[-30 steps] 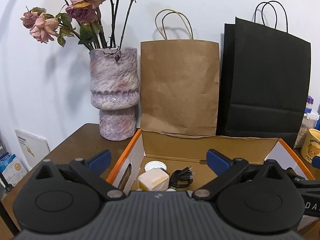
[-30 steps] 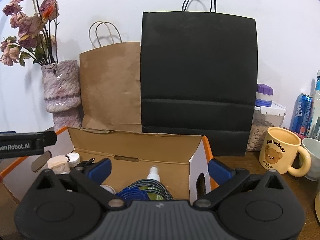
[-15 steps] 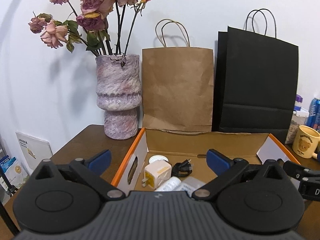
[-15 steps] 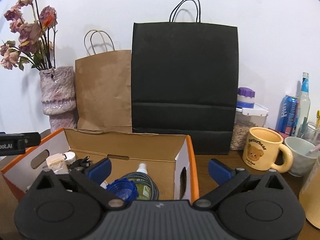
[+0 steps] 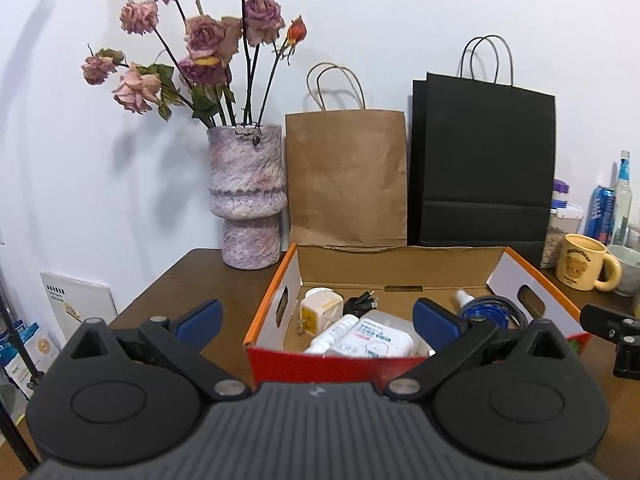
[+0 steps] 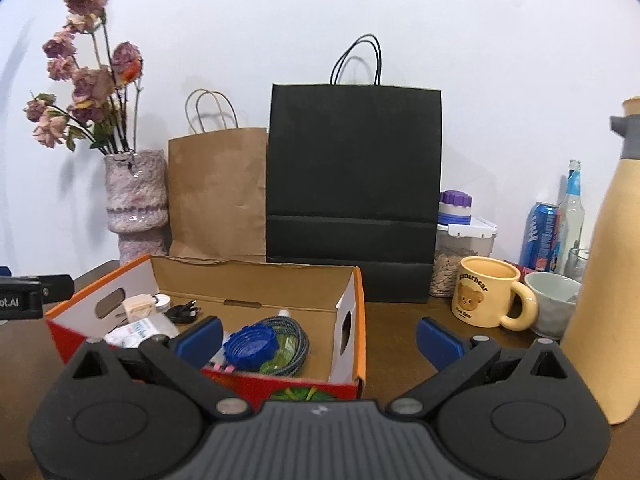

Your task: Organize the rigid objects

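Observation:
An open orange-edged cardboard box (image 5: pixel 400 268) stands on the brown table; it also shows in the right wrist view (image 6: pixel 256 280). Inside lie a cream plug adapter (image 5: pixel 320 312), a white bottle (image 5: pixel 332 334), a white packet (image 5: pixel 376 338), a black cable (image 5: pixel 362 302), a blue lid (image 6: pixel 250 342) and a coiled braided cable (image 6: pixel 292 332). My left gripper (image 5: pixel 318 322) is open and empty in front of the box. My right gripper (image 6: pixel 320 338) is open and empty before the box's right end.
A vase of dried roses (image 5: pixel 248 196), a brown paper bag (image 5: pixel 346 176) and a black paper bag (image 5: pixel 482 160) stand behind the box. A yellow bear mug (image 6: pixel 486 298), a grey bowl (image 6: pixel 554 304), cans, bottles and a tall beige jug (image 6: pixel 612 264) stand at the right.
Both grippers have pulled back and up from the box, so the whole box and more of the table now show. Both stay open and empty.

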{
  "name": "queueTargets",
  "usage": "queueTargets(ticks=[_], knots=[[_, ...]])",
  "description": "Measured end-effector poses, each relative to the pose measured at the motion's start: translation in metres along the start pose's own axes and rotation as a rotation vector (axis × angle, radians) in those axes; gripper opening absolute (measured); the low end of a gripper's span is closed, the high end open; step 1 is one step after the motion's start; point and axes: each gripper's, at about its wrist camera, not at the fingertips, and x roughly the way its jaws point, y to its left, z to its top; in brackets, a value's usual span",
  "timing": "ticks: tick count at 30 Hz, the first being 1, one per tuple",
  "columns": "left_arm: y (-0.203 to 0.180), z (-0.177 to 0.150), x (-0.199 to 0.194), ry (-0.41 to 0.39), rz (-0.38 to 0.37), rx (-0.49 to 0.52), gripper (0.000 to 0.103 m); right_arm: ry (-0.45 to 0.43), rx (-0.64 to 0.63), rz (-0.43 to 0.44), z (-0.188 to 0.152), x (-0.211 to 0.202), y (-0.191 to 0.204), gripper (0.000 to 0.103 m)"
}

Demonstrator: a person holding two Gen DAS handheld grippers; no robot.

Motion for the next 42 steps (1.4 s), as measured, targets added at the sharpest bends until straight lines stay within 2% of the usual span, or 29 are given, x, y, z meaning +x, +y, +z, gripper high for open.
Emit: queueTargets(ticks=[12, 20, 30, 42], knots=[[0.007, -0.029, -0.065, 0.009, -0.033, 0.026, 0.103, -0.030, -0.013, 0.032, -0.023, -0.081, 0.014, 0.103], [0.012, -0.057, -0.096, 0.015, -0.044, 0.034, 0.103, -0.018, -0.003, 0.037, -0.049, -0.117, 0.016, 0.103], [0.022, -0.082, -0.105, 0.056, -0.030, 0.015, 0.103, 0.006, 0.026, 0.031, -0.073, -0.133, 0.011, 0.103], [0.020, -0.084, -0.105, 0.064, -0.032, 0.015, 0.103, 0.055, 0.014, 0.037, -0.078, -0.123, 0.015, 0.103]])
